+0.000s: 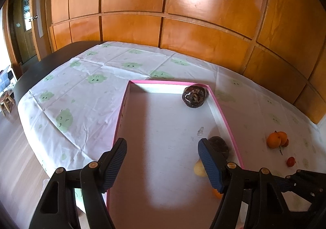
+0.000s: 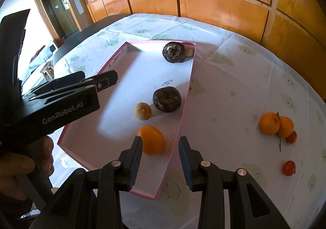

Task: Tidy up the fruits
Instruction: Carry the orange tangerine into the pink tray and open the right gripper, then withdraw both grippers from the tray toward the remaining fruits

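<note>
A pink-rimmed white tray [image 2: 184, 104] [image 1: 224, 114] lies on the table. In it are two dark round fruits [image 2: 173, 52] [image 2: 166, 100], a small brown fruit [image 2: 142, 111], a small pale fruit [image 2: 189, 51] in the far corner, and an orange [image 2: 152, 142]. My right gripper [image 2: 161, 159] is open and empty, over the tray's near right rim, just right of the orange. My left gripper [image 1: 163, 163] is open and empty above the tray's near half. Two oranges on a stem [image 2: 275, 124] [image 1: 276, 139] and two small red fruits [image 2: 289, 167] [image 2: 291, 137] lie on the cloth right of the tray.
The table carries a white cloth with green prints [image 1: 85, 94]. A wooden panelled wall [image 1: 183, 14] stands close behind it. The left table edge drops to the floor, with a small stool [image 1: 7, 102] and a door [image 2: 55, 4] beyond.
</note>
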The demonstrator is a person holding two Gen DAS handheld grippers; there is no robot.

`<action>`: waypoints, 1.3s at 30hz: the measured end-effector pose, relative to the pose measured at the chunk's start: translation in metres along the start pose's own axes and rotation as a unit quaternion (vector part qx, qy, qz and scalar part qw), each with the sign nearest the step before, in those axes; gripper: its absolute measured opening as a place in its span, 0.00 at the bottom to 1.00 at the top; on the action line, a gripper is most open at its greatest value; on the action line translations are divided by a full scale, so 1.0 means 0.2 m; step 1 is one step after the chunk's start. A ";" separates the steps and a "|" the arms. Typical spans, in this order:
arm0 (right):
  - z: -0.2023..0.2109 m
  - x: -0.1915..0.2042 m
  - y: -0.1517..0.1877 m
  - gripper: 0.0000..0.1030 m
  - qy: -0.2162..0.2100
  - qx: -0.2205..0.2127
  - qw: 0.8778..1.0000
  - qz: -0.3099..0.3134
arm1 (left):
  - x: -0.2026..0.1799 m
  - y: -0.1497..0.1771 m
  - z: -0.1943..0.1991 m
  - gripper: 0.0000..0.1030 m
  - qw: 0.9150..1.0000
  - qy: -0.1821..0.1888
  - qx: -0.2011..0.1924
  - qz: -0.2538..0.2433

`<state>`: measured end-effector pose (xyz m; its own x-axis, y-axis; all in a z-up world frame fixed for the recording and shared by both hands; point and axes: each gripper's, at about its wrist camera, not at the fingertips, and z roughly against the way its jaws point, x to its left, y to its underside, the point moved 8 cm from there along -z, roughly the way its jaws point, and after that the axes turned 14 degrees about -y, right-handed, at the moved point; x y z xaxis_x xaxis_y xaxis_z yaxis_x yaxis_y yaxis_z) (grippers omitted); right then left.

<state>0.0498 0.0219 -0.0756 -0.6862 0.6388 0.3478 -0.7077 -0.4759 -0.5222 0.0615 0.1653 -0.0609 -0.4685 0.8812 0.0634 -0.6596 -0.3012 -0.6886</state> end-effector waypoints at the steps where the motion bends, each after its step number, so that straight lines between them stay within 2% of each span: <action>1: 0.00 0.00 0.00 0.36 0.001 -0.001 1.000 0.000 | 0.00 0.00 0.00 0.71 1.000 0.000 -0.001 -0.001; 16: 0.12 -0.10 0.01 0.36 0.041 -0.049 0.997 -0.031 | -0.08 0.02 0.06 0.71 1.000 0.011 -0.007 -0.014; 29: 0.22 -0.22 0.04 0.36 0.063 -0.065 0.995 -0.046 | -0.15 0.02 0.10 0.71 0.999 0.019 -0.015 -0.036; 39: 0.36 -0.38 0.06 0.36 0.092 -0.076 0.991 -0.059 | -0.21 0.02 0.13 0.71 0.998 0.026 -0.023 -0.053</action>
<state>0.0812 -0.0766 -0.0527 -0.5473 0.7913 0.2725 -0.7383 -0.3031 -0.6026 0.0634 0.1174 -0.0469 -0.3655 0.9252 0.1019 -0.6755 -0.1884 -0.7129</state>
